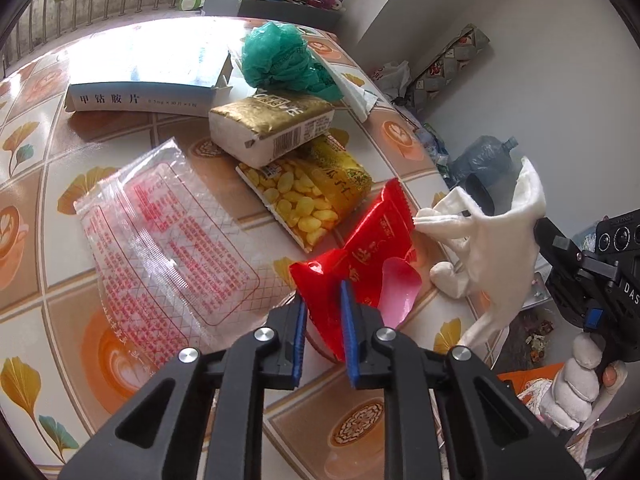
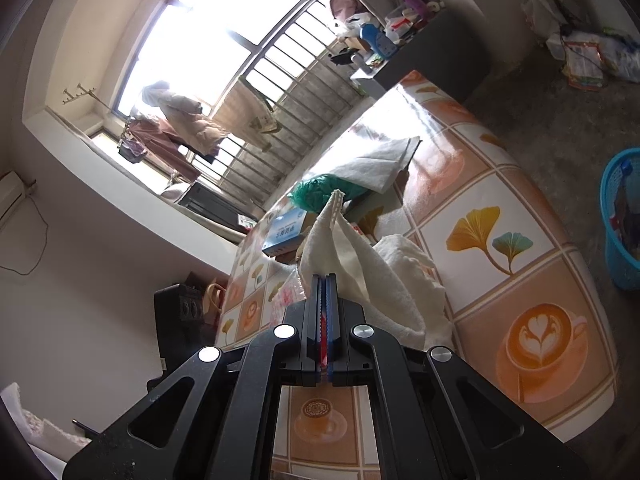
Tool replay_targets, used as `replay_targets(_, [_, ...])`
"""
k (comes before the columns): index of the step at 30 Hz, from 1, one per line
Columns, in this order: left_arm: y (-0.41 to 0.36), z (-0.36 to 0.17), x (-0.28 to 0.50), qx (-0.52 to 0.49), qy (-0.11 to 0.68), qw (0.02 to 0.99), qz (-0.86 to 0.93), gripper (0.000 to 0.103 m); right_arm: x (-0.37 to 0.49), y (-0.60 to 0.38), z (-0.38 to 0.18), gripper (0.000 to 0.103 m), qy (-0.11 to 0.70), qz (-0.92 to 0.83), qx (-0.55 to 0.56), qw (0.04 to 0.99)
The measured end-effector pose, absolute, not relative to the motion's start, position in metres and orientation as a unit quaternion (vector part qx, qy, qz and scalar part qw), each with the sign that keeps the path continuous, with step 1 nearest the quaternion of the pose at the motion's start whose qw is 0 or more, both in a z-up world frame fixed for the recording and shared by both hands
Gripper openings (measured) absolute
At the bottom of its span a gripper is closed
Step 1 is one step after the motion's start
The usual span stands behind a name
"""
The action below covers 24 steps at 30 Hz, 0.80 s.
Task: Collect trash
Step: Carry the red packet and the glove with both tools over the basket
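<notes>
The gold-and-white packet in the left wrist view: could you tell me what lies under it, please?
The gold-and-white packet rests on the far end of the yellow snack bag, which lies on the table. The bag's covered end cannot be seen.

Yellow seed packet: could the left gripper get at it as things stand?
Probably not directly: the left gripper straddles the red wrapper, and the gold-and-white pack lies on the yellow seed packet's far end.

Hard daylight pours through the large barred window [image 2: 224,52], which is blown out white. It glares off the glossy tiled-pattern worktop [image 1: 132,52] nearest that window. Short soft shadows lie beside the packets. Both fisheye views bend strongly and darken at the edges.
</notes>
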<state>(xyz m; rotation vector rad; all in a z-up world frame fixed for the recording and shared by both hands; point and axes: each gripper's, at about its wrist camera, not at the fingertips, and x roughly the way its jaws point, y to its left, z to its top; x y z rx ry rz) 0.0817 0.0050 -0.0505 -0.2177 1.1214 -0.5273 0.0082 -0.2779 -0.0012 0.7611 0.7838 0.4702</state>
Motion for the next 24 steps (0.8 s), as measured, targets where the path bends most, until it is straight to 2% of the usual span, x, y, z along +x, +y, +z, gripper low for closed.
replay_targets(5, [-0.002, -0.030, 0.076, -0.081, 0.499, 0.823, -0.259, 0.010, 0.003, -0.302, 0.012, 0.000, 0.341, 0.204, 0.365, 0.842])
replay_targets(12, [-0.036, 0.027, 0.077, -0.043, 0.445, 0.835, -0.320, 0.010, -0.011, -0.373, 0.042, 0.000, 0.270, 0.137, 0.385, 0.872])
replay_targets(18, [-0.123, 0.060, 0.099, 0.030, 0.407, 0.829, -0.383, 0.010, -0.027, -0.425, 0.070, 0.000, 0.210, 0.062, 0.371, 0.902])
replay_targets(24, [-0.243, 0.024, 0.128, 0.103, 0.446, 0.775, -0.435, 0.011, -0.018, -0.476, 0.045, 0.000, 0.217, -0.025, 0.369, 0.904])
